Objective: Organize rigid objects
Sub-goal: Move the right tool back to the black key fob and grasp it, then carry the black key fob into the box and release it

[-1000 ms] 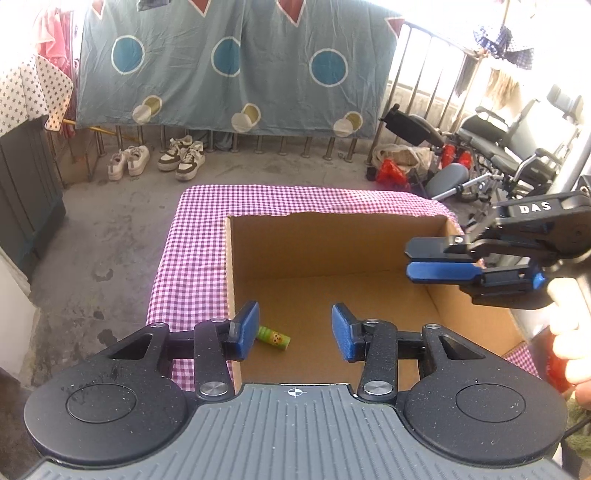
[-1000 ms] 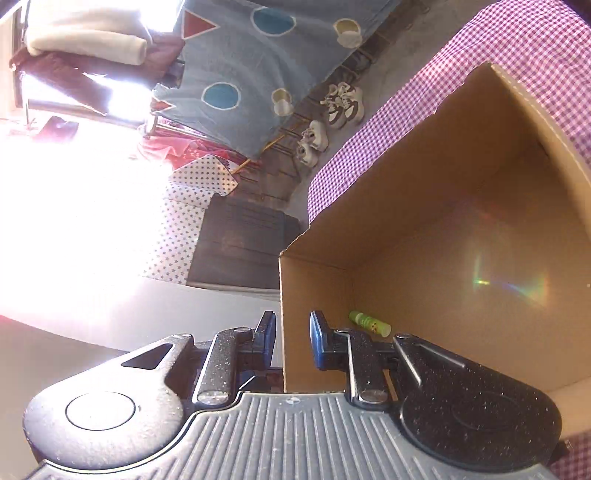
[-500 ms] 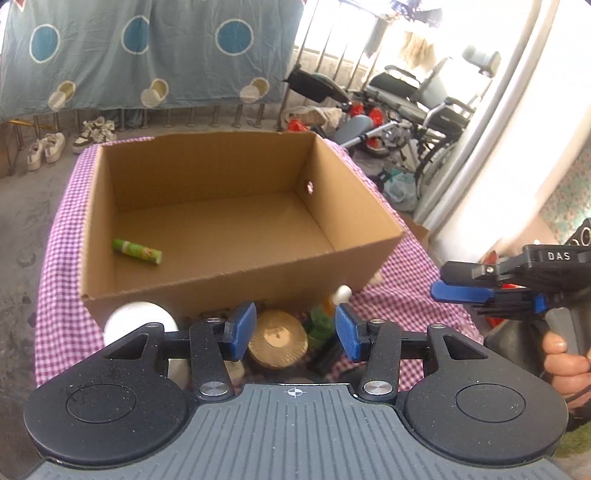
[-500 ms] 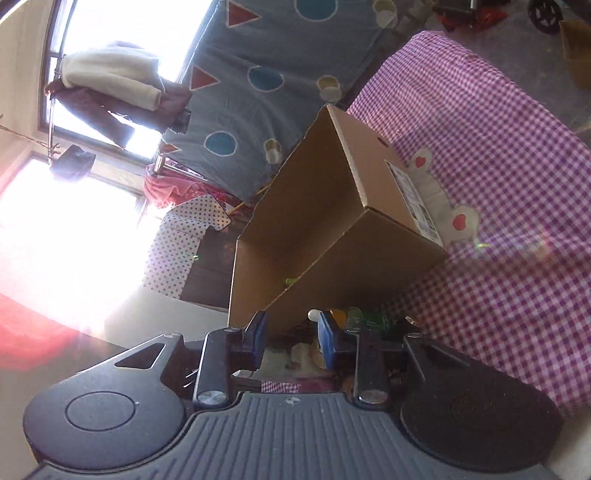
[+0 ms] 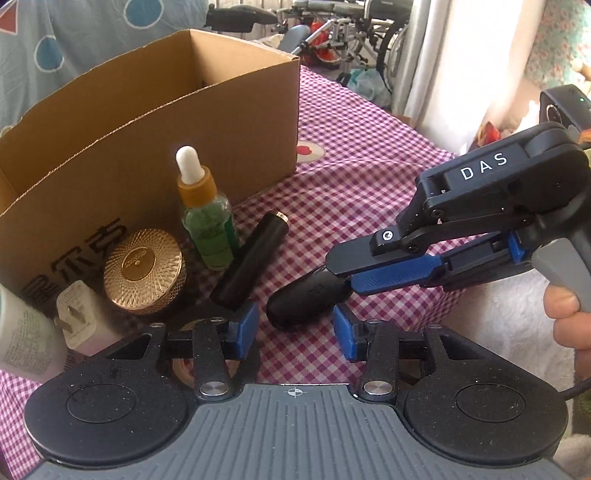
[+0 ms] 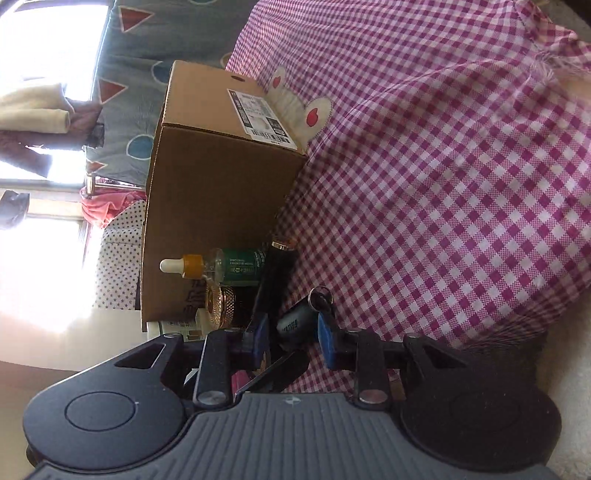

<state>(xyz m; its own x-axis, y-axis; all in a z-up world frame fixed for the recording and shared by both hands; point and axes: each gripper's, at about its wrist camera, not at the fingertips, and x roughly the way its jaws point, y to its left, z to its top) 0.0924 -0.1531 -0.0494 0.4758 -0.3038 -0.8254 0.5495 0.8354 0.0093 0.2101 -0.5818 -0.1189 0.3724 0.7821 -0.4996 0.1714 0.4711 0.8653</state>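
Observation:
A black oval key fob (image 5: 306, 301) (image 6: 295, 321) lies on the checked cloth in front of the cardboard box (image 5: 147, 147) (image 6: 214, 184). My right gripper (image 5: 340, 273) (image 6: 293, 334) reaches in from the right. It is open, with the fob between its blue pads, which do not press on it. My left gripper (image 5: 295, 328) hovers just short of the fob, its jaws closing slightly with nothing between them. A black tube (image 5: 251, 262) (image 6: 275, 280), a green dropper bottle (image 5: 207, 221) (image 6: 229, 267) and a gold round compact (image 5: 142, 269) (image 6: 218, 302) stand by the box.
A white charger plug (image 5: 79, 317) and a white bottle (image 5: 18, 339) sit at the left edge. A person's hand (image 5: 565, 317) holds the right gripper's trigger. Purple checked cloth (image 5: 369, 166) spreads to the right of the box. Wheelchairs (image 5: 351, 29) stand behind the table.
Both grippers dropped from above the open box to the objects in front of it. The right jaws went from nearly shut to open. The box's inside has gone out of view.

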